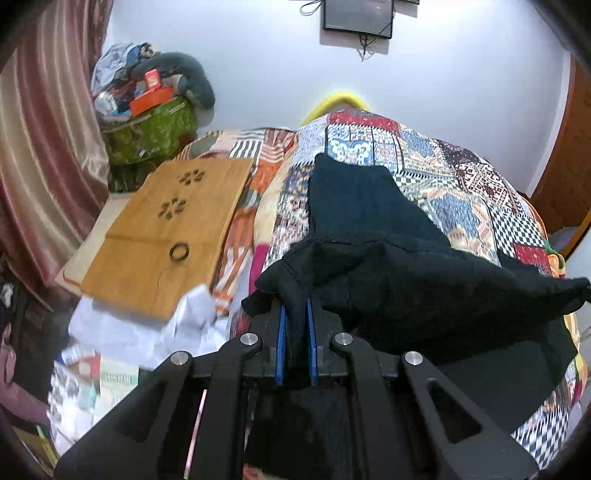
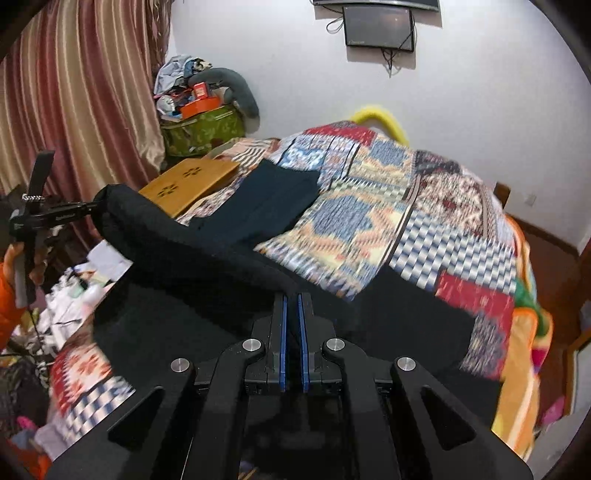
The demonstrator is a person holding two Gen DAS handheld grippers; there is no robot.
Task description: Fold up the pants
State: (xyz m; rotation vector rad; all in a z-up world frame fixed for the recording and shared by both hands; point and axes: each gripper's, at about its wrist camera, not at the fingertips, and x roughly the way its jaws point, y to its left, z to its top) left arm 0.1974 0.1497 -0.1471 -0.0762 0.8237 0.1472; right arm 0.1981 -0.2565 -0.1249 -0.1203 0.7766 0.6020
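Pants (image 1: 369, 229), dark, lying on the patchwork blanket (image 1: 461, 177), near end lifted, wooden board (image 1: 166, 229) far left, left gripper (image 1: 295, 302) pinching the cloth edge, right gripper (image 2: 291, 295) pinching cloth too, only the right view shows the left gripper (image 2: 96, 205) from outside.

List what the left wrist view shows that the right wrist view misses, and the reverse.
Only the left wrist view: a black ring lying on the wooden board. Only the right wrist view: the left claw seen from outside, gripping a lifted corner of the pants. Both: the dark pants on the patchwork quilt, the striped curtain and the wall screen.
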